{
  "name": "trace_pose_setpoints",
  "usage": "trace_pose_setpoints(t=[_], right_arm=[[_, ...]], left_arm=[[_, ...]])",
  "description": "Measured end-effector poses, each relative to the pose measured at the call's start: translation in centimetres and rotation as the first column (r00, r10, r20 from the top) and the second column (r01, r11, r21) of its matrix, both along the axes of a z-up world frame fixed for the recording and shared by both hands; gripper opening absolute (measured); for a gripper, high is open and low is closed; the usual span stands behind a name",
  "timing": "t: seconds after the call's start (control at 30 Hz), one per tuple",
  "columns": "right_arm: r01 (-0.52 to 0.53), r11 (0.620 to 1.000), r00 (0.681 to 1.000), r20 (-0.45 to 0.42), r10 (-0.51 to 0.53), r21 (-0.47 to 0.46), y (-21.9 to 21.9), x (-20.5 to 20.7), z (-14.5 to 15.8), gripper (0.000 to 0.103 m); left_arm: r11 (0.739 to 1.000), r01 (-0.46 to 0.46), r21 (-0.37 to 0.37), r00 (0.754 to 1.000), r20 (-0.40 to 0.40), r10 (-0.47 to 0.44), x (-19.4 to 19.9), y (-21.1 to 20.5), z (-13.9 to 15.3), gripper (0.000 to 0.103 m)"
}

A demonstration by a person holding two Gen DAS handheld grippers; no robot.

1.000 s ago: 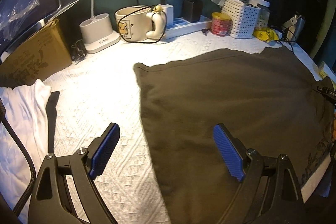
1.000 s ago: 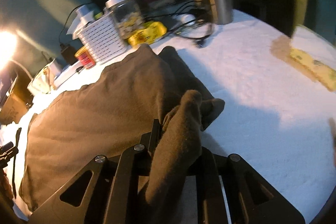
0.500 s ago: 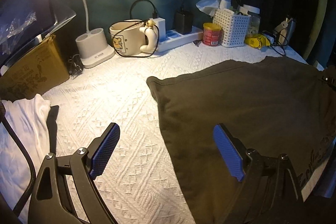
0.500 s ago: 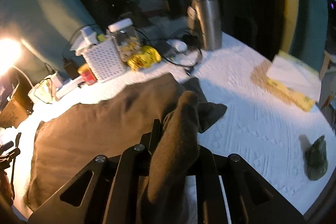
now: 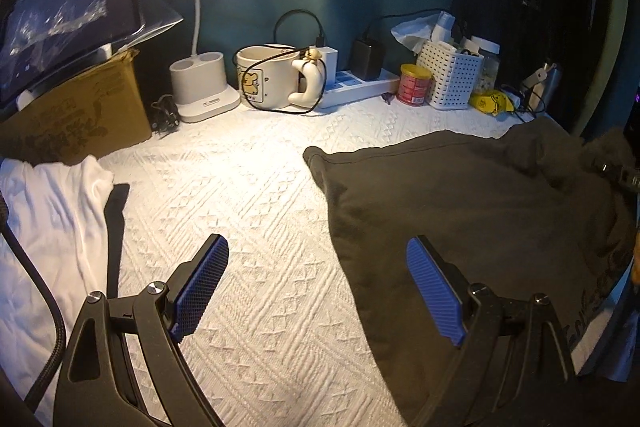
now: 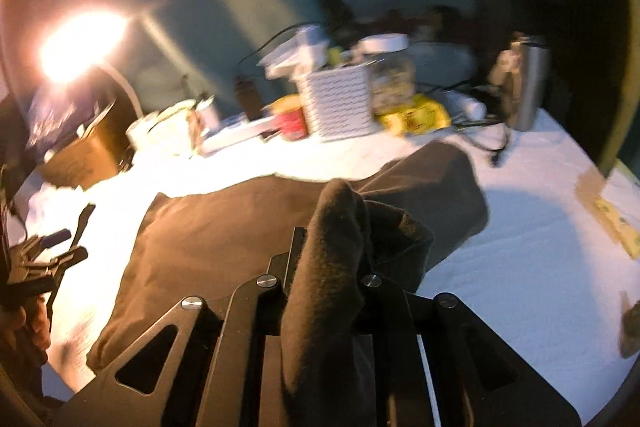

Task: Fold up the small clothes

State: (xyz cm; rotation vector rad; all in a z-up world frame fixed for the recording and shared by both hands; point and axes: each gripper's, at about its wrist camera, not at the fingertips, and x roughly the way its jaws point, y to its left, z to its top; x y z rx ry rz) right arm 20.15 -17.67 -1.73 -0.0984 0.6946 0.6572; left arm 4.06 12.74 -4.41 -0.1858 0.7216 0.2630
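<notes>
The right gripper (image 6: 332, 267) is clamped on a bunched end of the dark shirt (image 5: 460, 211), which lies flat on the counter (image 5: 248, 195). The left gripper (image 5: 316, 291) hangs wide and empty at its near left edge. Best carry the fold leftward, low: clutter lines the far side, and a white cloth (image 5: 52, 211) sits left.

No lettering is clear enough to read

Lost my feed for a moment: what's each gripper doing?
Left gripper: open, holding nothing.
Right gripper: shut on the dark garment.
</notes>
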Motion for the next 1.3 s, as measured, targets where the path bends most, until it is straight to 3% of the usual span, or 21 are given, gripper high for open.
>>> trace_pose_setpoints(t=[0.33, 0.53, 0.73, 0.83, 0.93, 1.03, 1.3], right_arm=[[-0.154, 0.985, 0.988, -0.031, 0.152, -0.083, 7.2, -4.3, -2.9, 0.012], [-0.192, 0.973, 0.98, -0.074, 0.183, -0.129, 9.1, -5.1, -4.7, 0.012], [-0.247, 0.937, 0.969, -0.094, 0.23, -0.246, 11.4, -6.8, -6.3, 0.013], [-0.35, 0.9, 0.936, -0.124, 0.329, -0.26, 12.7, -8.6, -6.5, 0.013], [-0.438, 0.848, 0.899, -0.126, 0.419, -0.299, 14.2, -10.9, -6.6, 0.034], [-0.534, 0.802, 0.845, -0.169, 0.507, -0.266, 15.1, -12.6, -6.6, 0.036], [-0.606, 0.761, 0.795, -0.148, 0.588, -0.231, 16.1, -15.4, -5.7, 0.041]], left_arm=[[0.999, 0.003, -0.034, 1.0, 0.019, -0.002, -1.4, 0.8, -0.6, 0.09], [0.999, -0.008, -0.051, 1.0, 0.022, 0.009, -2.1, 1.4, -1.0, 0.09], [0.997, -0.033, -0.067, 0.999, 0.021, 0.035, -2.7, 2.1, -1.2, 0.09], [0.996, -0.041, -0.085, 0.999, 0.02, 0.043, -2.9, 2.6, -1.2, 0.09], [0.996, -0.046, -0.079, 0.999, 0.018, 0.048, -3.1, 2.7, -1.1, 0.09], [0.996, -0.053, -0.074, 0.998, 0.017, 0.054, -3.4, 2.9, -1.0, 0.09], [0.996, -0.083, -0.037, 0.996, 0.022, 0.083, -4.4, 3.2, 0.1, 0.09]])
